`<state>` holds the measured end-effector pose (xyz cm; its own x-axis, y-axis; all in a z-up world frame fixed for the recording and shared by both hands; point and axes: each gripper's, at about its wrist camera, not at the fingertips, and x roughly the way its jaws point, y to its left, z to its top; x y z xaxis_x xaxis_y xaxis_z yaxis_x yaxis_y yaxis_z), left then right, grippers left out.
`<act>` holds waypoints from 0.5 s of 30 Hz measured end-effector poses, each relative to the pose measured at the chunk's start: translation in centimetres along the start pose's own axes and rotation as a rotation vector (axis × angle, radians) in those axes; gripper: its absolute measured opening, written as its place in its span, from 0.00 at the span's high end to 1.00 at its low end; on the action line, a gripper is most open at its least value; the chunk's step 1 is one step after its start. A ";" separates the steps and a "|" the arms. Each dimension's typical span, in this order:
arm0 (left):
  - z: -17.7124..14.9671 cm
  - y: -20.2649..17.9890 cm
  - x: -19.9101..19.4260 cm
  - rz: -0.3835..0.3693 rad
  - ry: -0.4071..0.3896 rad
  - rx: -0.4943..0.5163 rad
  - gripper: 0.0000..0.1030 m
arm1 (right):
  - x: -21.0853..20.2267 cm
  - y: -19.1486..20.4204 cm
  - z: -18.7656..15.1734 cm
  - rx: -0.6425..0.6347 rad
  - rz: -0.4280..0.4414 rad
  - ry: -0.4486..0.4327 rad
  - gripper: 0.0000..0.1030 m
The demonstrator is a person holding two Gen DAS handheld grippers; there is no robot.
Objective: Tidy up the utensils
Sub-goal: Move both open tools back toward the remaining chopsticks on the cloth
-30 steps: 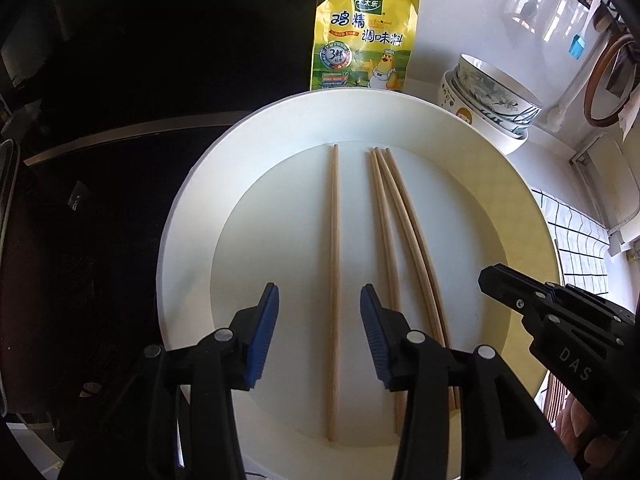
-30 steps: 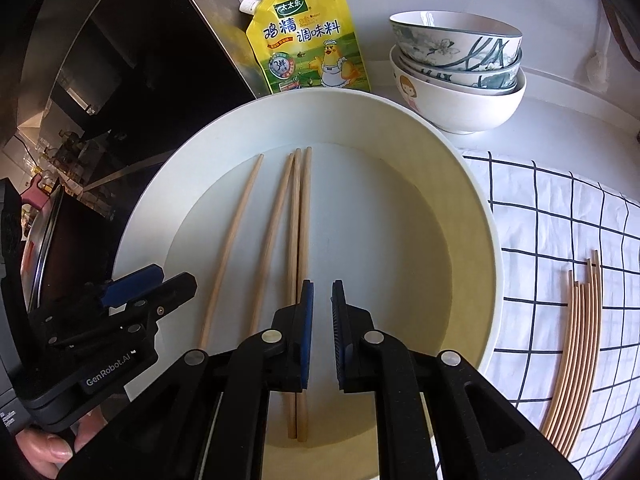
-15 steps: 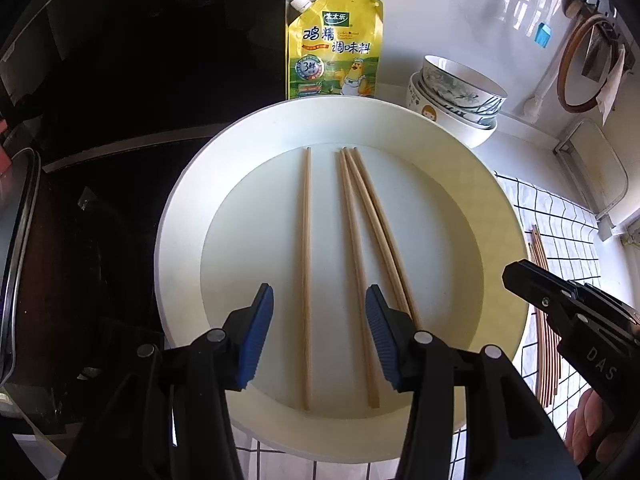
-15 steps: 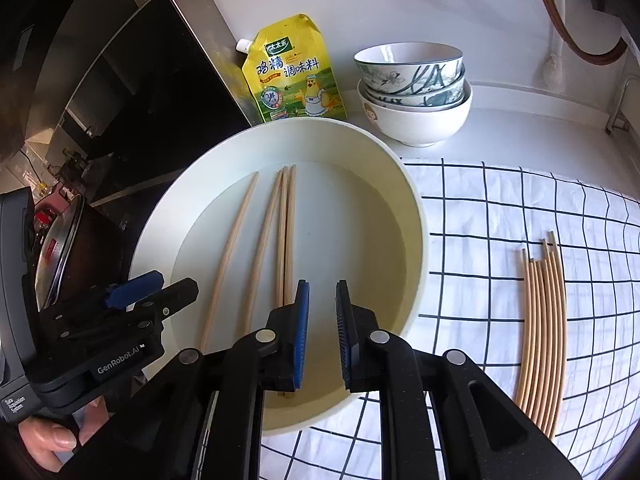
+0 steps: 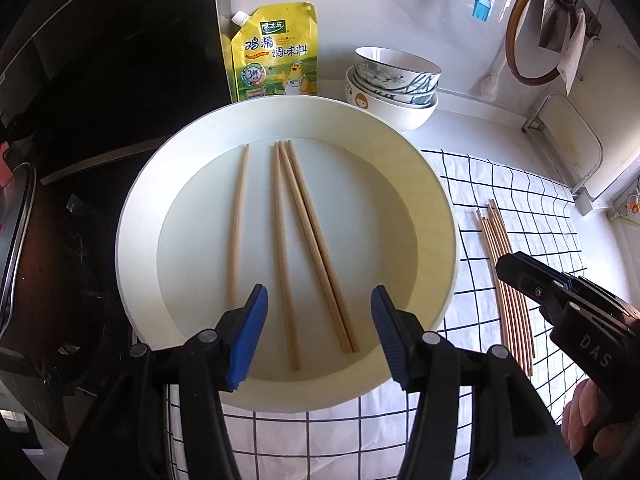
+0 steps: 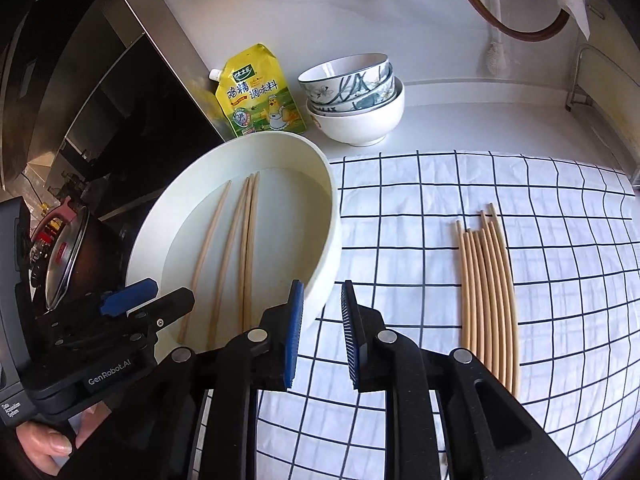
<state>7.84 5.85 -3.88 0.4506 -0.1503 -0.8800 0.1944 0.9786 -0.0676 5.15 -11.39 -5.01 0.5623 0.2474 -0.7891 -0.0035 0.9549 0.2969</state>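
Note:
A white round plate (image 5: 136, 248) holds several wooden chopsticks (image 5: 340, 322) lying lengthwise. My left gripper (image 5: 318, 308) hovers above the plate's near side. Its jaws are opening; the chopsticks show in the gap below, untouched. In the right wrist view the plate (image 6: 332, 240) and its chopsticks (image 6: 250, 240) lie to the left. My right gripper (image 6: 322, 296) hangs over the plate's right rim and the checked cloth (image 6: 400, 220). Its jaws are opening with nothing between them. A bundle of several chopsticks (image 6: 488, 288) lies on the cloth further right.
A yellow seasoning pouch (image 5: 276, 52) and stacked bowls (image 5: 394, 88) stand behind the plate against the wall. A black hob (image 5: 100, 80) and a lidded pot (image 6: 64, 256) are at the left. A wire rack (image 5: 568, 144) stands at the far right.
Both grippers have pulled back and risen, so more of the cloth shows. The right one has shifted from over the plate to its right rim. Both pairs of jaws stand wider.

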 end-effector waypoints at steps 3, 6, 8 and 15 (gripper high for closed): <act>-0.3 -1.4 -0.3 -0.003 0.001 0.004 0.48 | -0.7 -1.3 -0.3 0.007 -0.005 -0.003 0.82; -0.5 -2.9 -0.4 -0.007 -0.001 0.006 0.46 | -1.5 -2.7 -0.4 0.013 -0.012 -0.007 0.80; -0.6 -3.8 -0.5 -0.012 -0.002 0.007 0.45 | -1.9 -3.7 -0.4 0.016 -0.014 -0.005 0.79; -0.6 -7.2 -0.3 -0.020 0.003 0.011 0.45 | -2.9 -7.0 -0.6 0.019 -0.023 0.000 0.79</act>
<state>5.76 -1.08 -3.45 0.4439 -0.1698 -0.8799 0.2132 0.9737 -0.0804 3.07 -18.70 -5.10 0.5620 0.2257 -0.7958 0.0248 0.9570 0.2890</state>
